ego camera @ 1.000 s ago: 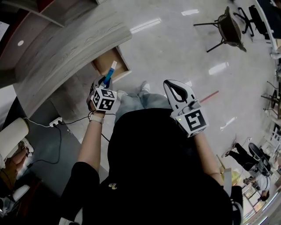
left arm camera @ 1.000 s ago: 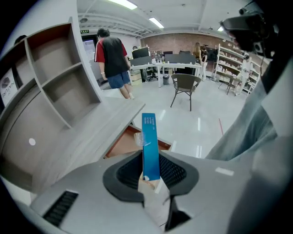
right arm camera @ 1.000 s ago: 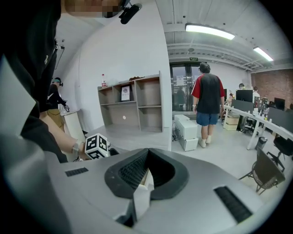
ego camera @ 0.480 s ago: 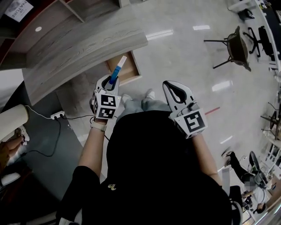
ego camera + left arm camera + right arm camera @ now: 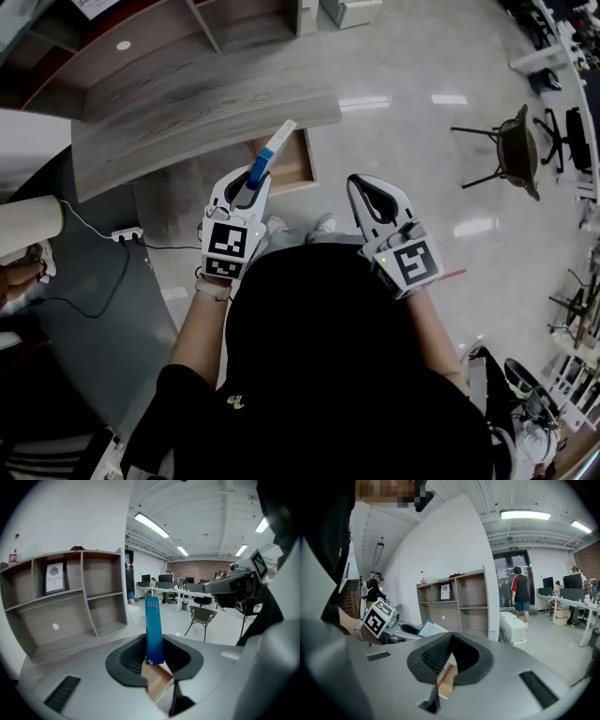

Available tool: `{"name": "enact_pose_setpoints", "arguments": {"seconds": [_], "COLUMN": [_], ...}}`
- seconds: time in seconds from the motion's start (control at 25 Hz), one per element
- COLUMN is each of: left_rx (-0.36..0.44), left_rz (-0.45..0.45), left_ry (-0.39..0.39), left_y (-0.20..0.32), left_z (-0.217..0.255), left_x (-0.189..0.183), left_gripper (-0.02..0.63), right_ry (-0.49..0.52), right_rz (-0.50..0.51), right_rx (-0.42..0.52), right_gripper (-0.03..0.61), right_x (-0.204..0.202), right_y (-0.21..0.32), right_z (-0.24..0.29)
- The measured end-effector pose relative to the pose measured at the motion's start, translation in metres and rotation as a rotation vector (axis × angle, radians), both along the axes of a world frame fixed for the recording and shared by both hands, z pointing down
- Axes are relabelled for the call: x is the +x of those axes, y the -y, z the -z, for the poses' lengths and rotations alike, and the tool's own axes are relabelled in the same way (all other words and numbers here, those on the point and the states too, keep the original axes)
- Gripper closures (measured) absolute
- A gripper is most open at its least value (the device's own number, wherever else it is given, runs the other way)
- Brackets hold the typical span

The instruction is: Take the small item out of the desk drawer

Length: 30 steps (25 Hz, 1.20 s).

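**Slim box lifted out of the drawer: handling notes**

- Item: narrow blue-and-white carton [image 5: 268,157], in the upper centre of the head view. It overlaps the open drawer [image 5: 300,161] in the picture but is held clear of it, below the edge of the grey desk [image 5: 206,111].
- Left gripper [image 5: 247,191]: jaws narrowed onto the carton's lower end. In the left gripper view the box [image 5: 153,629] stands nearly upright out of the dark pads, most of its length free above them.
- Right gripper [image 5: 378,199]: right of centre, jaws together, nothing between them.
- Judgement: the item looks light, with thin card walls, stiff lengthwise but easy to crush. The printed faces are probably smooth, so it may slip.
- An end grip leaves a long free part that may pivot. Pinching the two broad faces nearer mid-length, with modest pressure, should hold it steadier.
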<state>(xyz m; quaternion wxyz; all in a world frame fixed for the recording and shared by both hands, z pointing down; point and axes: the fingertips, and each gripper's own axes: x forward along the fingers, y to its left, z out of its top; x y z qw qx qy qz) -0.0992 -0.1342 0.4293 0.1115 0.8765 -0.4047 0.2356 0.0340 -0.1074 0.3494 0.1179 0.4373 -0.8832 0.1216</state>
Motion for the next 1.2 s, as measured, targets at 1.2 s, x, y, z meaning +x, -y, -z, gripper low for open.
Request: {"name": "enact_pose_setpoints", "arguments": {"seconds": [1.2], "left_rx": [0.147], "left_rz": [0.32], "left_ry": [-0.231], "left_y": [-0.016], "left_z": [0.081], "left_x": [-0.082], "left_gripper": [0.515], "right_ry": [0.117], "right_rz": [0.2], "right_rx": [0.048], "right_gripper": [0.581], "right_x": [-0.076], "right_y": [0.042], "right_z": [0.03]}}
